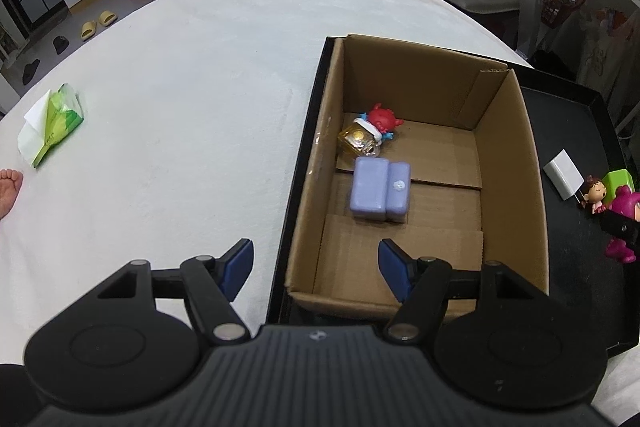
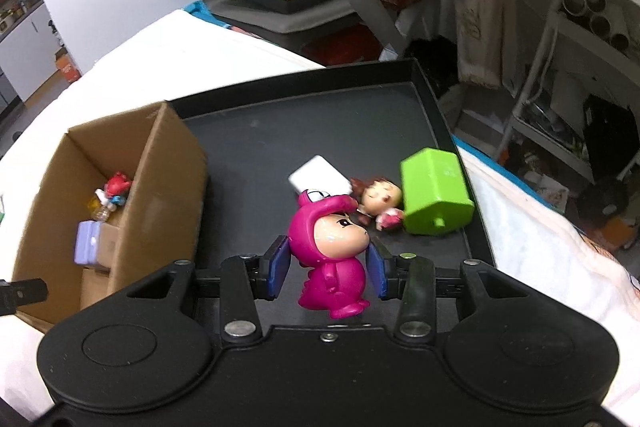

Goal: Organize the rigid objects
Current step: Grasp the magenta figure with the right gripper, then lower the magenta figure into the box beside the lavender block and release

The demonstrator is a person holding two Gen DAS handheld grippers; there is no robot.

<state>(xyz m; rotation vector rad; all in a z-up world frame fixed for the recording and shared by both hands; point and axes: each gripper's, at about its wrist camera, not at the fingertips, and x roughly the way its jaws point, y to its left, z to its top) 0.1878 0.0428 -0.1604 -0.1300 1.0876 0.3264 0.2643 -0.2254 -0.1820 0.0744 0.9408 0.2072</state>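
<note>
My right gripper [image 2: 328, 269] is shut on a magenta figurine [image 2: 330, 255], held upright over the black tray [image 2: 320, 115]; the same figurine [image 1: 622, 223] shows at the left wrist view's right edge. On the tray behind it lie a white block [image 2: 318, 179], a small doll [image 2: 380, 201] and a green block [image 2: 434, 197]. My left gripper [image 1: 316, 263] stands open above the near left corner of the cardboard box [image 1: 516, 163]. Inside the box lie a lilac case [image 1: 378, 189], a yellow clear object [image 1: 358, 141] and a red-and-blue toy [image 1: 380, 119].
The tray and box rest on a white bedcover [image 1: 180, 87]. A green tissue pack [image 1: 54, 123] lies at the far left, near a person's bare foot [image 1: 8, 187]. Shelving [image 2: 560, 47] and clutter stand beyond the tray on the right.
</note>
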